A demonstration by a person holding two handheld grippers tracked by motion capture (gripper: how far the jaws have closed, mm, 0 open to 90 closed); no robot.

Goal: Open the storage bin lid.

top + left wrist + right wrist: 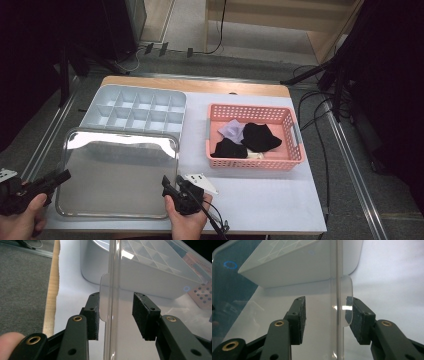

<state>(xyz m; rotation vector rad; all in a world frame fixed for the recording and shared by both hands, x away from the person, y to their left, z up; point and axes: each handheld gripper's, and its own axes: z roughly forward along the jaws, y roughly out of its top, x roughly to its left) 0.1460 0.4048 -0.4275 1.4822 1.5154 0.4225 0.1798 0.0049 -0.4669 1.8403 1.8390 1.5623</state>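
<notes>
- Left hand (20, 220) at the bottom-left corner of the high view, fist wrapped round the left hand-held gripper (61, 177); the gripper points right and slightly away, at the left rim of the clear lid (117, 175).
- Right hand (187, 220) comes in at bottom centre, palm up, with the right hand-held gripper (166, 186) pointing left and away toward the lid's near-right corner; its cable (212, 220) trails off the near worktop edge.
- Left gripper view: the jaws straddle the lid's rim (113, 302), with the left pad (94, 315) just beside the small tab and the right pad (141, 315) apart from the rim; partly open, nothing clamped.
- Right gripper view: the jaws stand either side of the lid's edge (338, 302), with a gap on the left and the lid's tab against or just beside the right pad (358, 320); contact can't be told, partly open, no firm grip seen.
- The clear lid lies flat on the near-left part of the worktop (260, 200), glare on its top.
- The grey divided tray (135, 107) is just behind the lid and touches its far edge.
- The pink basket (255, 162) sits to the right, mid worktop, apart from the lid, with black cloths (257, 137) and a pale cloth (231, 131) inside.
</notes>
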